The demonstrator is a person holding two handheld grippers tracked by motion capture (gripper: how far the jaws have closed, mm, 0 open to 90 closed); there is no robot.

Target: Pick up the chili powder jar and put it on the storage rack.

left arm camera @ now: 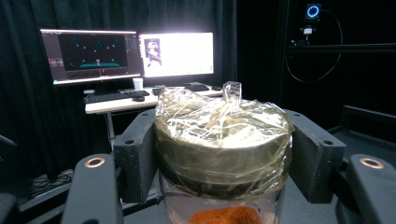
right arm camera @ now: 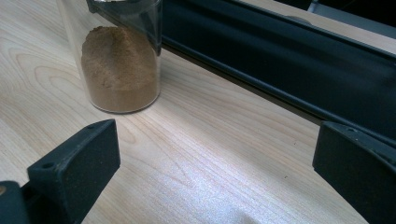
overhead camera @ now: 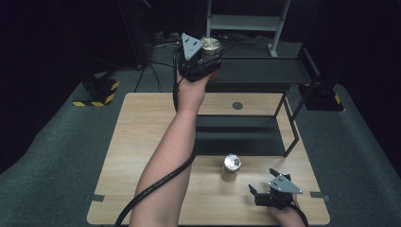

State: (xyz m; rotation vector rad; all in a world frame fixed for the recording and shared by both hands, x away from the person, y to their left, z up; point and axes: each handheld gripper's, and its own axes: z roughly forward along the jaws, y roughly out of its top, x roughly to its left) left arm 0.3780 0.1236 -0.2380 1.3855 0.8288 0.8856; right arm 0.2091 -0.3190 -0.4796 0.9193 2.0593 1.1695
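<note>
My left fingers (left arm camera: 135,158) are clamped on the film-wrapped lid end of a jar (left arm camera: 223,149) of orange-brown powder, which I hold upright at the left end of the black shelf rack's (overhead camera: 265,71) top tier, I judge so it can go down there standing. My right gripper (overhead camera: 267,182) waits with its fingers (right arm camera: 77,165) spread and empty on the counter (overhead camera: 142,142) in front of that rack, facing the second jar (overhead camera: 231,168) just before the rack's lower tier, probably next.
</note>
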